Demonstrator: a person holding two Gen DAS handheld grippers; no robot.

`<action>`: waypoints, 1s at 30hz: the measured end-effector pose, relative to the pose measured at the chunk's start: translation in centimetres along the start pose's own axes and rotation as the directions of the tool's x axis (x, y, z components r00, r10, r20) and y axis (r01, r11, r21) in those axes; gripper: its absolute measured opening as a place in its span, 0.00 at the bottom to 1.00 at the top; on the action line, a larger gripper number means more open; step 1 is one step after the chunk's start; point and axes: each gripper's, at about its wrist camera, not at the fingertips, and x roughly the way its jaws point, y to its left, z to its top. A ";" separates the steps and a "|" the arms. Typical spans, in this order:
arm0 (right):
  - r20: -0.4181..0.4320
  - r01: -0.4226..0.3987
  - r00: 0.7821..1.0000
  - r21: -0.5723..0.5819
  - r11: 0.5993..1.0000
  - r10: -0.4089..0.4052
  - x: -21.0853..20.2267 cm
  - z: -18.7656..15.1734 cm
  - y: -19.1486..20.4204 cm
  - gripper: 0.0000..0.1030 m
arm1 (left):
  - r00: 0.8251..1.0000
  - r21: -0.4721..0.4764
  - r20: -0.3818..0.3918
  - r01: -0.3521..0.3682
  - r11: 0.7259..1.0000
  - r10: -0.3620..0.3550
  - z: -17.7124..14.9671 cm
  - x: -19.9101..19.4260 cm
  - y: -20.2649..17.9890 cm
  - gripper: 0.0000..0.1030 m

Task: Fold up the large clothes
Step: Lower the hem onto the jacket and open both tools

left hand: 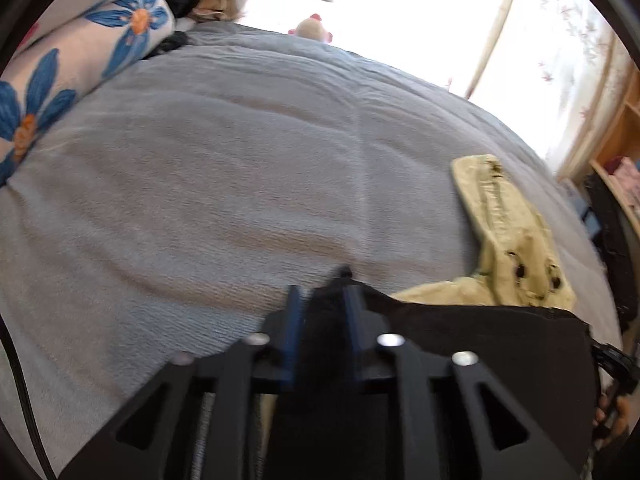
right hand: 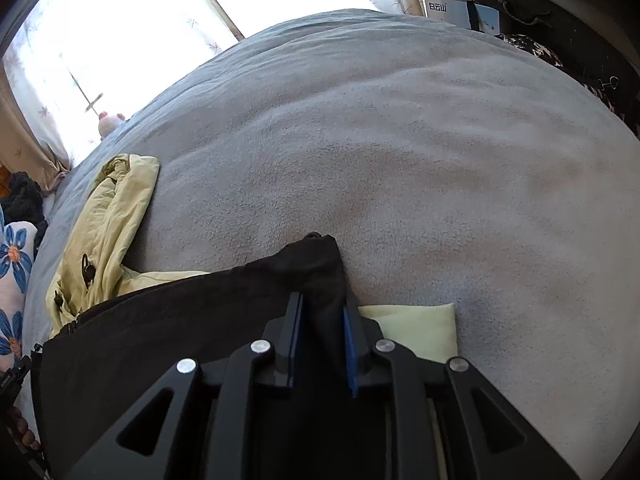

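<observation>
Looking down along both sets of fingers, I see a black garment [left hand: 480, 344] spread over a grey bed [left hand: 240, 160]. My left gripper [left hand: 322, 300] stands partly open, a corner of the black cloth lying between its fingers [left hand: 294, 312]; whether the pads press on it I cannot tell through the blur. My right gripper [right hand: 322, 308] is narrowly parted, with a bunched corner of the same garment running between its fingers [right hand: 296, 320] and poking out just past their tips. A yellow jacket [right hand: 108, 224] lies under the black cloth, showing beyond it to the right of the left fingers and left of the right ones.
</observation>
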 end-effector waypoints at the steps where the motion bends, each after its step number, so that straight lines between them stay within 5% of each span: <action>1: 0.004 -0.006 1.000 -0.001 1.000 0.006 0.0 -0.1 0.0 0.22 | 1.000 0.003 0.004 0.015 1.000 -0.015 -0.1 -0.2 -0.1 0.46; 5: 0.012 -0.019 1.000 -0.009 1.000 0.020 -0.1 -0.2 0.2 0.30 | 0.999 0.071 -0.019 0.036 0.997 -0.034 -0.3 0.1 -1.3 0.51; 9: 0.012 -0.008 1.000 -0.023 1.000 0.008 -0.1 -0.1 0.4 0.30 | 0.994 0.173 -0.090 -0.042 0.984 0.058 -0.8 2.9 -3.1 0.50; 12: 0.010 0.005 1.000 -0.035 0.999 -0.004 -0.2 -0.1 0.6 0.30 | 0.985 0.199 -0.074 -0.137 0.970 0.154 -0.8 4.0 -3.7 0.15; 17: 0.017 0.072 0.997 -0.081 0.994 -0.070 -0.1 -0.6 1.1 0.29 | 0.979 0.227 -0.021 -0.192 0.955 0.202 -1.2 4.5 -4.2 0.10; 20: -0.011 0.115 0.993 -0.070 0.991 -0.116 -0.9 -0.3 1.3 0.29 | 0.961 0.232 -0.027 -0.263 0.937 0.277 -1.1 4.6 -5.1 0.15; 22: -0.009 0.144 0.989 -0.068 0.987 -0.145 -2.1 -0.4 1.4 0.29 | 0.945 0.227 -0.023 -0.312 0.923 0.325 -0.9 3.8 -5.8 0.27; 25: 0.068 0.166 0.985 -0.082 0.983 -0.161 -5.8 -1.8 2.1 0.30 | 0.932 0.259 0.047 -0.360 0.896 0.360 -1.4 0.4 -8.0 0.36; 27: 0.091 0.170 0.983 -0.104 0.980 -0.161 -7.6 -3.2 3.0 0.33 | 0.940 0.277 0.086 -0.341 0.898 0.330 -2.5 -2.3 -9.5 0.45; 30: 0.053 0.041 0.998 -0.156 0.987 -0.033 -9.8 -6.8 6.0 0.33 | 0.969 0.261 0.079 -0.247 0.933 0.234 -5.7 -6.3 -11.6 0.49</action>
